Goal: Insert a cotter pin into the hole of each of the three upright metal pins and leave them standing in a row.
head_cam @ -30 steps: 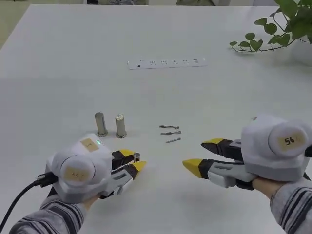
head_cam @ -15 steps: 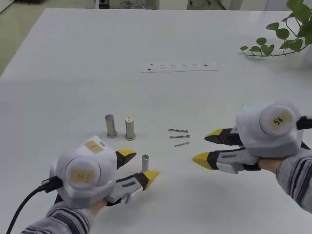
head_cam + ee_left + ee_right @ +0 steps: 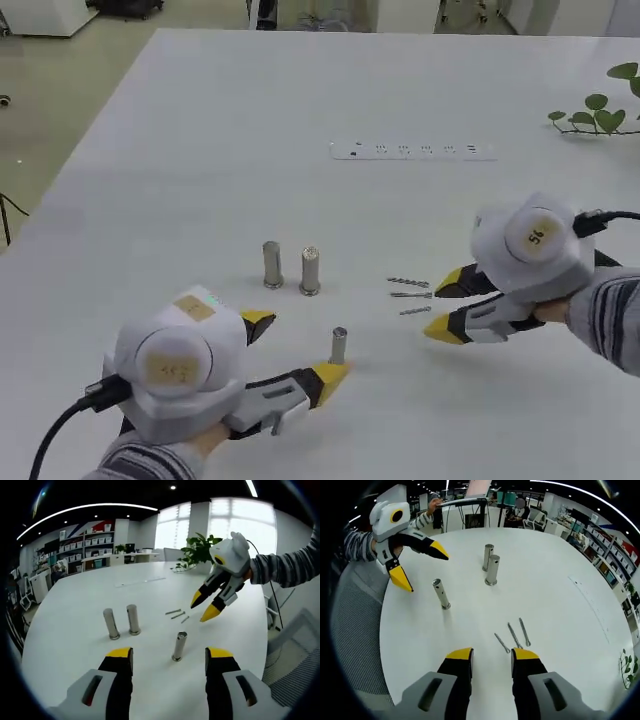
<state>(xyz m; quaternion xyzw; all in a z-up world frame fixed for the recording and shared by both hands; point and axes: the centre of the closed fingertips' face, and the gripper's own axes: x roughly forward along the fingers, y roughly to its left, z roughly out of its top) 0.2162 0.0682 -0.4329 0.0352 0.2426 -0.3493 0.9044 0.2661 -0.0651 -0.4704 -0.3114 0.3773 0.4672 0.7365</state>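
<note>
Two upright metal pins [image 3: 272,264] [image 3: 310,271] stand side by side mid-table. A third metal pin [image 3: 338,345] [image 3: 179,646] stands alone in front of them, just past the tips of my left gripper [image 3: 294,346] [image 3: 170,654], which is open and not touching it. Three cotter pins [image 3: 411,295] [image 3: 513,635] lie flat to the right. My right gripper [image 3: 442,308] [image 3: 492,655] is open, its yellow tips just short of the cotter pins. It also shows in the left gripper view as the right gripper [image 3: 201,608], and the left gripper [image 3: 422,569] shows in the right gripper view.
A white power strip [image 3: 412,151] lies further back on the white table [image 3: 200,150]. A leafy plant [image 3: 600,105] sits at the far right edge. A black cable [image 3: 60,440] trails from the left gripper. The table's left edge runs diagonally beside the floor.
My left gripper opened and let go of the third pin, which now stands free in front of its jaws. My right gripper moved in towards the cotter pins. The head camera shifted.
</note>
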